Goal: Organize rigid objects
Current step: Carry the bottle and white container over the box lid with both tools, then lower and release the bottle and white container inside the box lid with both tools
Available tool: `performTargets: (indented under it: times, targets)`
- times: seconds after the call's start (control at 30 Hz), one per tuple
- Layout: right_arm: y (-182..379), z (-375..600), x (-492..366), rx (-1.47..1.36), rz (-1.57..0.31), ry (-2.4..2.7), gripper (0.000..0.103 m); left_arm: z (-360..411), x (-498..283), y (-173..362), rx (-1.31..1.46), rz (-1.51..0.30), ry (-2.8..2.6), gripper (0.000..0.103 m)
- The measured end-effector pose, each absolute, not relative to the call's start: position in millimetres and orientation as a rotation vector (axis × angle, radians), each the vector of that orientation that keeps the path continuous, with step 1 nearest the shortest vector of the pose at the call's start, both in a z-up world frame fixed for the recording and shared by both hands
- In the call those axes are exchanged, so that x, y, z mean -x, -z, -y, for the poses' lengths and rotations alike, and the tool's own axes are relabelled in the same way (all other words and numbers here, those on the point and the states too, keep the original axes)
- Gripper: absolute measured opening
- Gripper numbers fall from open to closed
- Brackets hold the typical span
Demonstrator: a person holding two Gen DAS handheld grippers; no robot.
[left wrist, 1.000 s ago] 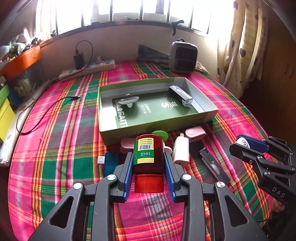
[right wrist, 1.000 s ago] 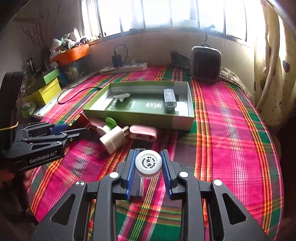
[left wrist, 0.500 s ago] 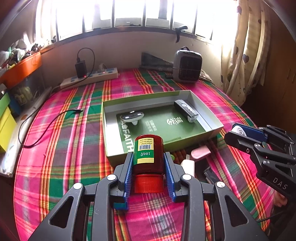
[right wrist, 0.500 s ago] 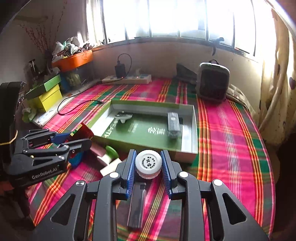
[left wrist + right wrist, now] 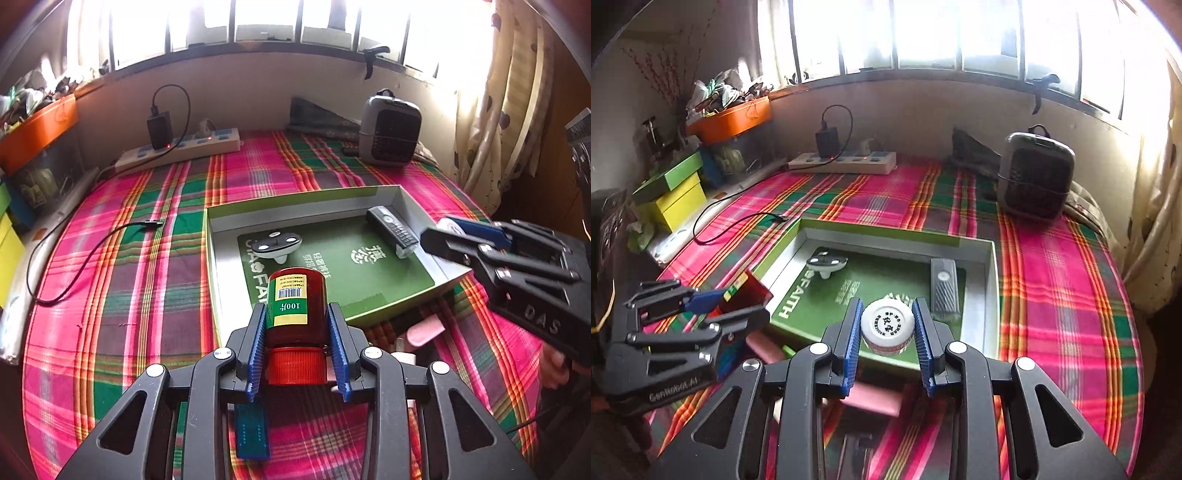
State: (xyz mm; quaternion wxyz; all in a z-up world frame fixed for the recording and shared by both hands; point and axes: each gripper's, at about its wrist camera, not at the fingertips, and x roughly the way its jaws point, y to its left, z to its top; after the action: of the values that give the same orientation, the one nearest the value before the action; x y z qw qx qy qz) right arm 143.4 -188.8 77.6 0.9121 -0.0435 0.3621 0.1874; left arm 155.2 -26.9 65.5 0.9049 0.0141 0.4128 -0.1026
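My left gripper (image 5: pixel 297 314) is shut on a dark red bottle (image 5: pixel 297 306) with a green and yellow label and a red cap. It hangs over the near left edge of the open green box (image 5: pixel 218 266). My right gripper (image 5: pixel 886 310) is shut on a small jar with a white lid (image 5: pixel 887 322), held above the near edge of the same green box (image 5: pixel 991 295). Inside the box lie a small white gadget (image 5: pixel 277 245) and a black remote (image 5: pixel 393 230). Each gripper shows in the other's view, the right gripper (image 5: pixel 436 230) at right, the left gripper (image 5: pixel 746 299) at left.
Loose items lie in front of the box on the plaid cloth: a pink case (image 5: pixel 424 332), a blue flat piece (image 5: pixel 253 432). A power strip (image 5: pixel 177 151) with charger and cable lies at the back, a grey heater (image 5: pixel 389 134) at back right. Coloured boxes (image 5: pixel 672 195) stand at left.
Both grippers have moved forward and a little up with their loads, from over the loose items to over the near edge of the green box. Neither grip has changed.
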Motion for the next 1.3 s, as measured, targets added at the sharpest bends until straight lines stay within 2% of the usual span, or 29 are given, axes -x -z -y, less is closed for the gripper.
performTargets:
  times: [0.53,1.3]
  targets:
    - [-48,166,-216,0.123,-0.838,-0.375,0.029,19,-191,-50,-0.01,-0.896,0.185,0.031]
    - [-24,158,-254,0.151,-0.896,-0.372,0.029,25,-212,-35,-0.02,-0.935,0.18,0.031]
